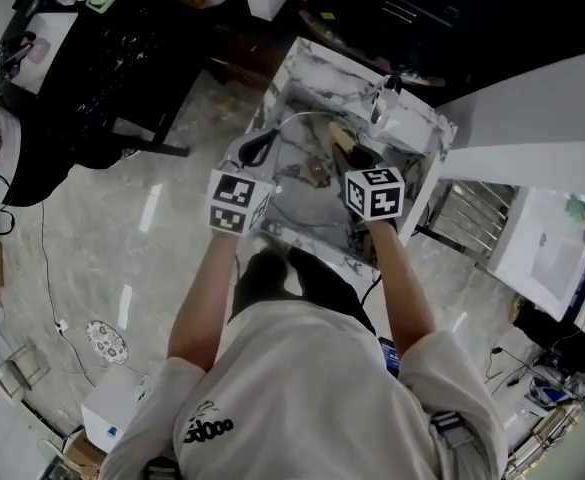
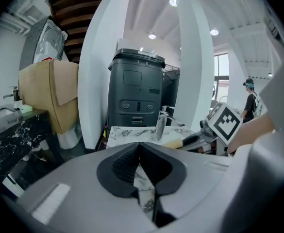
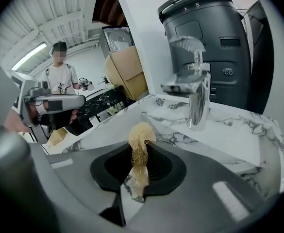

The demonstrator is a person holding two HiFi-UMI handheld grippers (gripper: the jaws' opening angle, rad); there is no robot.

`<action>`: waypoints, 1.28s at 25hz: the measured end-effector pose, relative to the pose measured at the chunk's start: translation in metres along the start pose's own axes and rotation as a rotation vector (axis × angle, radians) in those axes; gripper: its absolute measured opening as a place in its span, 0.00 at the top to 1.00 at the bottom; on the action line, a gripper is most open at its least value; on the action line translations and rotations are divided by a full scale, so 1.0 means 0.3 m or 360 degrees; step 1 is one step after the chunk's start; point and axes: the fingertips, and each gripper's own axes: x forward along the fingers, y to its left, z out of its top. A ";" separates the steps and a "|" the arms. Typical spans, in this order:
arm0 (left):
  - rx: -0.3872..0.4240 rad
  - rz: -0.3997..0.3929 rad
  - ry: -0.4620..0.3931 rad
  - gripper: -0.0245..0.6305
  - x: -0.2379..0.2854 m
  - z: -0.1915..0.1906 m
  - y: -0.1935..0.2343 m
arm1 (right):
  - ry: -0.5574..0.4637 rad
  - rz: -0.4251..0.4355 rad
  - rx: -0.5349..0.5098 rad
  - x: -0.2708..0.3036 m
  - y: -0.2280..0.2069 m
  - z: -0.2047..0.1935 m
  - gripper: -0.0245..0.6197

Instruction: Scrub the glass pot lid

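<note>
In the head view the glass pot lid (image 1: 307,133) seems to lie in the marble sink (image 1: 302,83), showing as a thin curved rim with a dark knob near its middle. My left gripper (image 1: 262,146) hovers at the lid's left edge. In the left gripper view its jaws (image 2: 139,149) are shut tip to tip with nothing visible between them, and the lid is hidden. My right gripper (image 1: 357,153) is over the sink's right side. It is shut (image 3: 139,152) on a tan fibrous scrubber (image 3: 141,142), which sticks up past the pads.
A chrome faucet (image 3: 197,96) stands on the sink's far rim. Behind it is a black appliance (image 2: 134,91), with a cardboard box (image 2: 49,96) to its left. A person (image 3: 59,76) stands in the background. A black table (image 1: 102,58) is at the left.
</note>
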 end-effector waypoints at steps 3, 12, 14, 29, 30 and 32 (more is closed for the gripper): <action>-0.0034 0.0037 0.0019 0.95 0.018 -0.021 0.029 | 0.0036 -0.0017 0.0016 0.056 -0.036 -0.026 0.88; -0.0087 0.0073 0.0082 0.95 0.056 -0.084 0.078 | 0.0061 -0.0213 0.0018 0.161 -0.118 -0.081 0.88; -0.0084 0.0074 0.0095 0.95 0.061 -0.093 0.088 | 0.0061 -0.0256 0.0031 0.175 -0.144 -0.090 0.88; -0.0101 0.0100 0.0118 0.95 0.041 -0.124 0.114 | 0.0236 -0.0211 -0.0021 0.339 -0.107 -0.149 0.88; -0.0102 0.0105 0.0120 0.95 0.035 -0.126 0.116 | 0.0251 -0.0197 -0.0025 0.352 -0.095 -0.155 0.88; -0.0106 0.0118 0.0123 0.95 0.021 -0.130 0.123 | 0.0272 -0.0174 -0.0033 0.371 -0.077 -0.162 0.88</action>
